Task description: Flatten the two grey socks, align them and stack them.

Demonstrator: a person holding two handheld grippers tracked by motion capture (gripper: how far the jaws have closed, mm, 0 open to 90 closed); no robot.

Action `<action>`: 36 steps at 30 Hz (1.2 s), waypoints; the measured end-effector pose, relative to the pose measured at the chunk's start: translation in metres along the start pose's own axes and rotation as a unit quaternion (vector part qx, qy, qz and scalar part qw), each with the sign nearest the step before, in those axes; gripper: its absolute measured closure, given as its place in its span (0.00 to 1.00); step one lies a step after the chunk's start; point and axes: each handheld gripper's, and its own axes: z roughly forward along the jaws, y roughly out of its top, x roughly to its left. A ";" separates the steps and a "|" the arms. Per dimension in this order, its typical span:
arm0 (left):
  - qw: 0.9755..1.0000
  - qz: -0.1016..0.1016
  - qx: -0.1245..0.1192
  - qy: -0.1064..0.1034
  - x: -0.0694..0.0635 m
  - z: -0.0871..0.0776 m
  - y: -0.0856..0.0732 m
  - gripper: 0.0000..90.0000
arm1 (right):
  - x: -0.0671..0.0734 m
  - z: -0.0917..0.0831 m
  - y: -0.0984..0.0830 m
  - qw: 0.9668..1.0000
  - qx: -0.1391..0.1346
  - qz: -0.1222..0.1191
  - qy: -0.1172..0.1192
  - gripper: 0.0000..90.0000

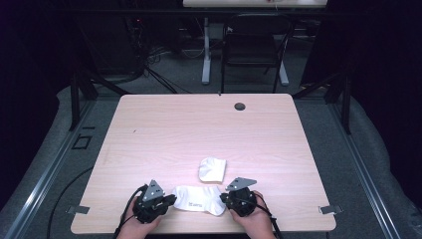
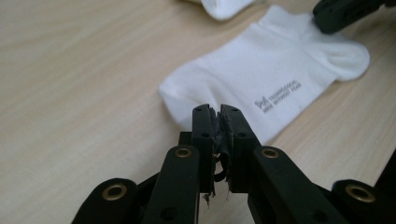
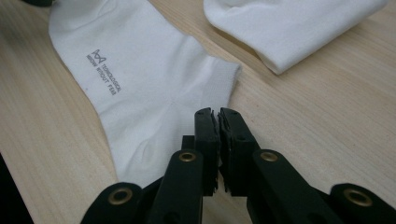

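Sitting with both hands at the near edge of the table (image 1: 199, 124), and the flat sock (image 1: 196, 199) lies right between my two grippers. Its long axis runs side to side, straight from one hand to the other. My left gripper (image 1: 171, 199) is at its left end and my right gripper (image 1: 223, 197) at its right end, so neither hand is really nearer. Each just has its own end.

In the left gripper view, my jaws are pressed together, with the sock's edge (image 2: 261, 74) right at the tips. Same in the right gripper view: jaws clenched tight, with the fabric (image 3: 140, 93) starting right at the tips. Can't honestly tell if either one has actually pinched cloth or just closed next to it.

The sock is white ribbed knit, soft and floppy, lying flat with a small grey printed logo on it. One end is rounded, the other cut straighter. The folded sock (image 1: 212, 169) sits just beyond it, toward the middle of the table. It's the same white knit, bundled into a chunky little pad. The tabletop is pale wood grain, smooth.
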 end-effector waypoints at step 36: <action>0.999 -0.012 0.016 -0.030 0.004 0.012 0.002 0.88 | -0.002 -0.004 0.014 1.000 -0.022 -0.007 -0.004 0.88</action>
